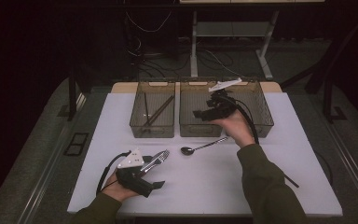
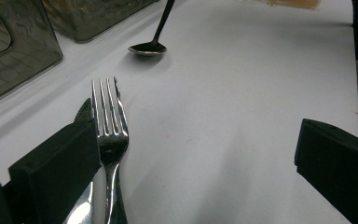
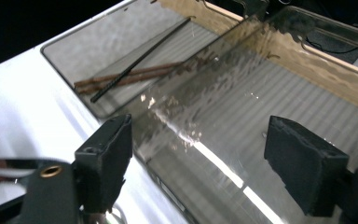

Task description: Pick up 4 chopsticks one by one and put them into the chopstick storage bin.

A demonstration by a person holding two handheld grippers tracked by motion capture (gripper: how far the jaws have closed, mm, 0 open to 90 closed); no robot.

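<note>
A silver fork (image 1: 157, 157) lies on the white table (image 1: 205, 186) at the near left, tines pointing toward the bins. My left gripper (image 1: 157, 173) is open around it, and the fork (image 2: 109, 133) rests against the inner side of one jaw while the other jaw stands far off. A spoon (image 1: 203, 146) lies in front of the middle bin (image 1: 198, 128); the spoon (image 2: 148, 47) shows ahead of the fork. My right gripper (image 1: 201, 112) hovers over that middle bin (image 3: 261, 107), open, with nothing between its jaws (image 3: 200, 149).
Three clear bins stand side by side at the back of the table. The left bin (image 1: 152, 127) holds chopsticks (image 3: 135, 70), one black and two brown. The right bin (image 1: 262, 122) sits behind the person's right hand. Cables trail from both grippers.
</note>
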